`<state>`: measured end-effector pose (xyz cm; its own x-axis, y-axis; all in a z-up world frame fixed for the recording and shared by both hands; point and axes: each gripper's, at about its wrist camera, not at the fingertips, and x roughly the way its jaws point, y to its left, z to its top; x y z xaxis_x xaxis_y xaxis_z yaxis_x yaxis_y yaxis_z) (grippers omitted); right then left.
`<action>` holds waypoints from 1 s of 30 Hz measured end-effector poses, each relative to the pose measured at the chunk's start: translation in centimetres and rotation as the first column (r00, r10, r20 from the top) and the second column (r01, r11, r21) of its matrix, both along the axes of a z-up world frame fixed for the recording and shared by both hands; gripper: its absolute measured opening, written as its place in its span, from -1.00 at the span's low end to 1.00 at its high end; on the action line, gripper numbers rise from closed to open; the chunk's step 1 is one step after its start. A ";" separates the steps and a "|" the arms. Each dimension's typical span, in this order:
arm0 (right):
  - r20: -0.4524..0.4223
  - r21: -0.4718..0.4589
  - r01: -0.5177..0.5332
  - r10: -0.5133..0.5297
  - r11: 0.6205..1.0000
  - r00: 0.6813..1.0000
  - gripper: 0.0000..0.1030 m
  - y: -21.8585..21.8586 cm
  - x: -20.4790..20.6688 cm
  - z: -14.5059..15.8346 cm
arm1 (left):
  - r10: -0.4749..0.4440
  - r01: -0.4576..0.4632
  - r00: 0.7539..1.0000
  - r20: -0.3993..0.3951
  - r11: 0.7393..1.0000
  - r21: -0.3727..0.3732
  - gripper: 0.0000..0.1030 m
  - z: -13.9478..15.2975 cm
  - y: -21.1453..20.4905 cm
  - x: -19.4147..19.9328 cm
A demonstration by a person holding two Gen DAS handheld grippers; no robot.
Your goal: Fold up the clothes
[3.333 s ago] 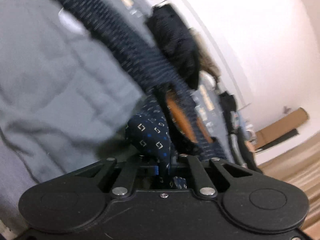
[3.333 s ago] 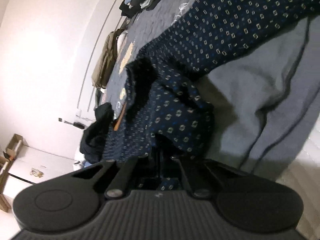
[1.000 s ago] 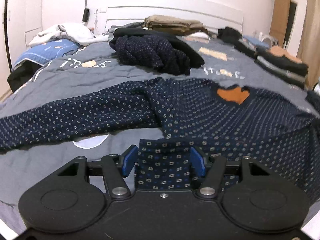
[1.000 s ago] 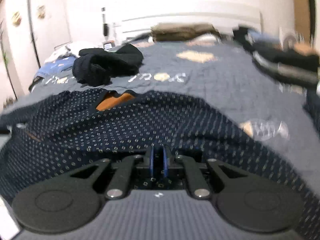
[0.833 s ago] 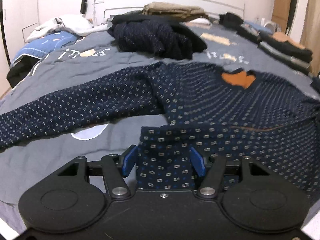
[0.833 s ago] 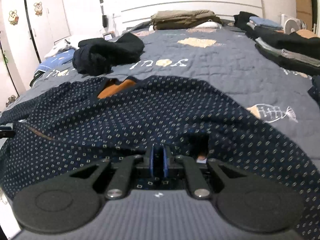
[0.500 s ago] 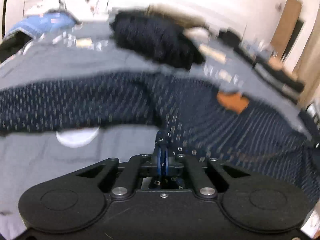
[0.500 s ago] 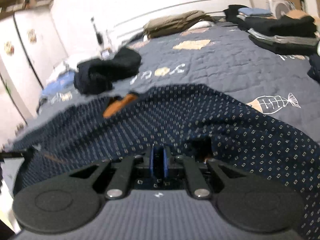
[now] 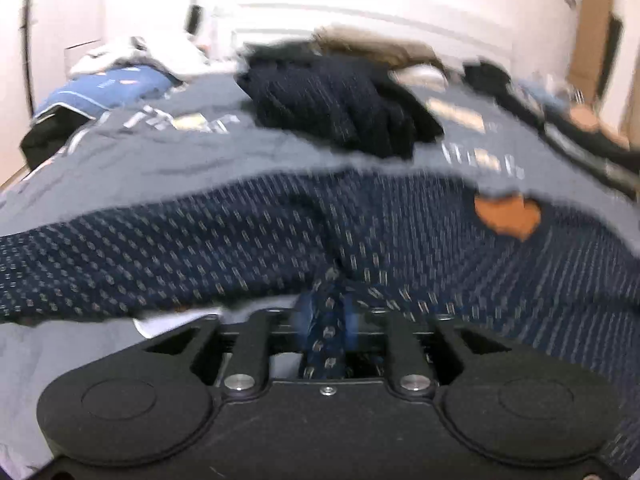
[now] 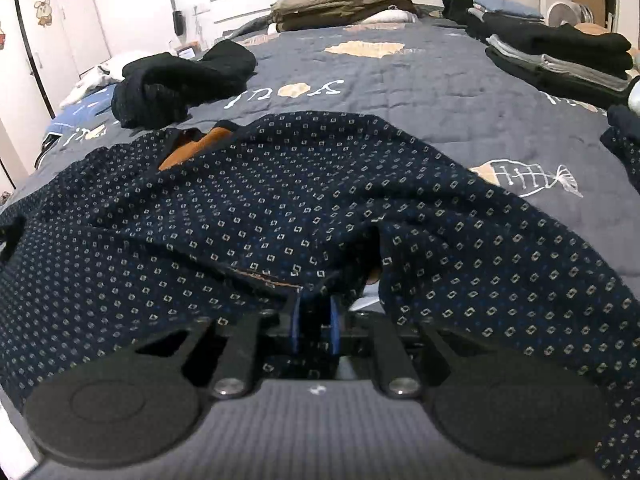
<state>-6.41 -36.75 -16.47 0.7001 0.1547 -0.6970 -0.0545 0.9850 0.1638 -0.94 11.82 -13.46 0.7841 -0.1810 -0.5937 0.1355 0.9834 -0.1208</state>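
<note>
Sweater (image 10: 248, 216) (navy, small square print, orange lining at the neck) lies spread on the grey quilt (image 10: 420, 80), hem edge toward both claws, neck opening away from them. Its long axis, sleeve to sleeve, runs crosswise to the way both claws point.

Left gripper (image 9: 326, 316): blue pads part-way apart, having just been opening from a full close. A bunched fold of hem fabric stands between them and runs back into the claw body. The frame is blurred; the pads look to flank the fold closely, but I cannot tell if they press it or have let it go. Ahead and to the left of this claw, one sleeve (image 9: 120, 248) stretches out flat across the quilt. Ahead and to the right sits the orange neck patch (image 9: 506, 214).

Right gripper (image 10: 314, 322): pads a little apart, also just eased open. The hem bunches right at the fingertips, and a dark gap shows between the pads. Fabric does not look pinched; judged released or nearly so. The neck patch lies ahead and to the left of this claw; the other sleeve drapes off to the right, toward the fish print (image 10: 528, 178).

Judgement: the garment is laid flat and each claw sits at its own hem corner. The left claw is nearer the left sleeve, the right claw nearer the right one. The next fold likely turns on carrying a sleeve inward across the body.

Other clothes: dark heap (image 10: 180, 80) beyond the neck, folded stacks (image 10: 560, 52) far right.
</note>
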 end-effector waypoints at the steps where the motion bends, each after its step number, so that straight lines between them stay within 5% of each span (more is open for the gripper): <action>1: 0.004 0.005 0.007 -0.007 1.000 1.000 -0.68 -0.2 -0.2 0.4 | 0.005 -0.004 0.999 0.032 1.000 -0.022 -0.18 0.6 0.2 -0.4; 6: 0.103 0.039 0.054 -0.058 0.998 0.993 -0.47 -1.4 -2.3 3.3 | -0.047 0.067 0.992 0.115 0.982 -0.175 -0.09 2.6 0.0 -1.9; 10: 0.097 0.081 -0.038 0.030 0.996 0.995 -0.38 -0.3 -2.7 2.8 | -0.158 0.176 0.984 0.084 0.939 -0.297 -0.01 2.5 -2.5 -2.8; 17: -0.024 0.072 -0.073 0.075 0.995 0.997 -0.37 0.8 -2.7 0.1 | -0.283 0.277 0.959 0.028 0.906 -0.319 0.05 1.1 -7.8 -4.1; 21: 0.019 0.236 0.102 -0.110 0.966 0.994 -0.37 -3.9 -4.9 2.2 | -0.332 0.325 0.942 0.038 0.882 -0.343 0.07 1.2 -10.2 -4.2; 25: 0.024 0.342 0.338 -0.368 0.877 0.930 -0.31 -10.9 -9.0 3.9 | -0.449 0.409 0.893 0.020 0.793 -0.451 0.08 1.3 -13.3 -4.3; 27: 0.044 0.284 0.438 -0.468 0.853 0.883 -0.25 -14.3 -11.4 4.9 | -0.526 0.461 0.850 0.017 0.729 -0.506 0.08 1.2 -15.1 -4.3; 30: 0.059 0.172 0.509 -0.524 0.844 0.850 -0.20 -18.0 -14.0 5.7 | -0.593 0.548 0.802 0.068 0.686 -0.480 0.11 1.7 -18.3 -5.5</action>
<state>-20.45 -54.72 -10.77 0.7710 -0.1557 -0.6175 0.4317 0.8406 0.3271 -6.43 -6.47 -11.74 0.3887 -0.8398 -0.3790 0.6184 0.5427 -0.5683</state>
